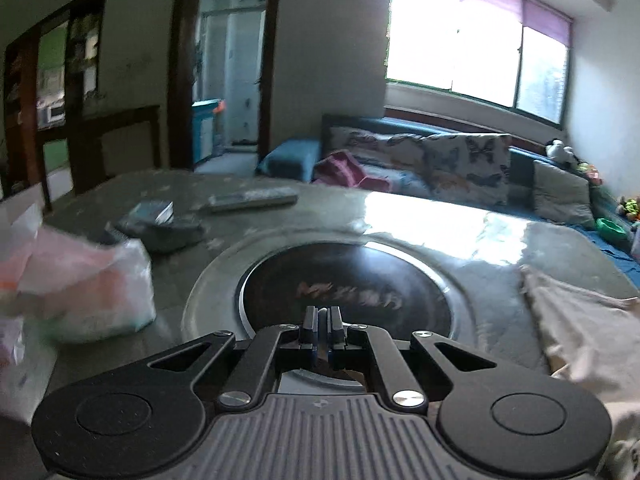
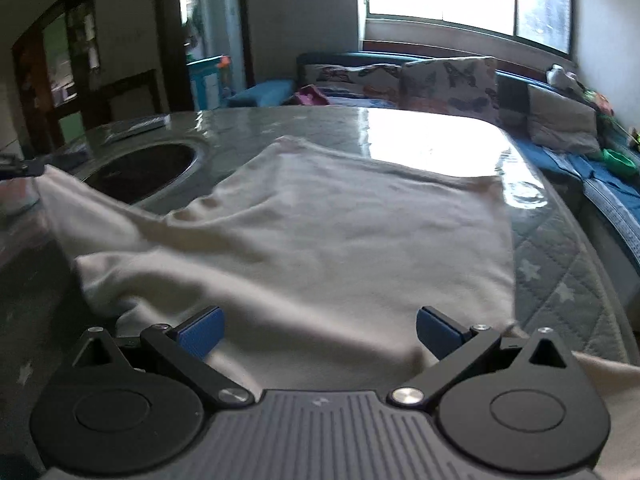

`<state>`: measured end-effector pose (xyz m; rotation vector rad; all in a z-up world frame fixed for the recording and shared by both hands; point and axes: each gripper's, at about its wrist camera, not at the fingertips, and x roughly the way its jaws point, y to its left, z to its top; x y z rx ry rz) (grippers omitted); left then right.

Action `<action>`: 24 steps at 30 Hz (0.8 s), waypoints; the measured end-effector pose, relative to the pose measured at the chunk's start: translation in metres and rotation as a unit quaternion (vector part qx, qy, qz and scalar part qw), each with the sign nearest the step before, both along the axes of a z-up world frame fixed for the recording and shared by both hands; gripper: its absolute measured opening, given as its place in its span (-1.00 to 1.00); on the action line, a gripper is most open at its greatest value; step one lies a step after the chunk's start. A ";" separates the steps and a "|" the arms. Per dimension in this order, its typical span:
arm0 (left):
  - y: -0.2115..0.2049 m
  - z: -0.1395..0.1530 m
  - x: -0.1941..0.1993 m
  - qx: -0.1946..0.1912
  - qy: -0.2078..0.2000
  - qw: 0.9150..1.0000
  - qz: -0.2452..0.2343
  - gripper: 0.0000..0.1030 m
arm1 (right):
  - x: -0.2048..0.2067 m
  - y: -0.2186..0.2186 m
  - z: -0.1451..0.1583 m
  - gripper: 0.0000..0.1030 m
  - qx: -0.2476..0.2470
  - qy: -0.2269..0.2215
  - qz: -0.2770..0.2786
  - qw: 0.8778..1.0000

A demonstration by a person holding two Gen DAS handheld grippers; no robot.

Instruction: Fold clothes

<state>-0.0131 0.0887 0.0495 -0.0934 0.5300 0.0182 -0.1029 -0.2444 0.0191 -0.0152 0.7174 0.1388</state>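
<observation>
Black linkage arms of the left gripper [image 1: 322, 320] fill the bottom of the left wrist view, its jaws pressed together with nothing visible between them, held level and pointing out over the dark round inset [image 1: 346, 288] in the middle of the worktop [image 1: 460, 224]. Only a corner of the pale garment [image 1: 576, 320] shows here, off to the right of this gripper and apart from it, so the left side looks idle, parked clear of the cloth. Crumpled plastic bags [image 1: 80, 280] sit to the left, with a remote control [image 1: 252, 198] and a small box [image 1: 154, 212] farther back. Turning to the right wrist view, the right gripper [image 2: 320, 330] hangs low just above the near part of the pale garment [image 2: 320, 232], jaws spread wide, blue pads [image 2: 202, 330] either side of the fabric and gripping nothing. Most of the garment lies spread flat across the worktop, but its left portion is rumpled and pulled out toward the round inset, with a raised ridge of creases. Judging by that pose, the open jaws are placed to take or have just let go a near edge; the scene fits either.
</observation>
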 end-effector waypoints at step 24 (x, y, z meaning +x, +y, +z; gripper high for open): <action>0.024 -0.010 -0.001 0.012 0.000 1.000 0.016 -0.91 | -0.019 0.059 0.006 1.00 -0.066 -0.032 0.141 0.987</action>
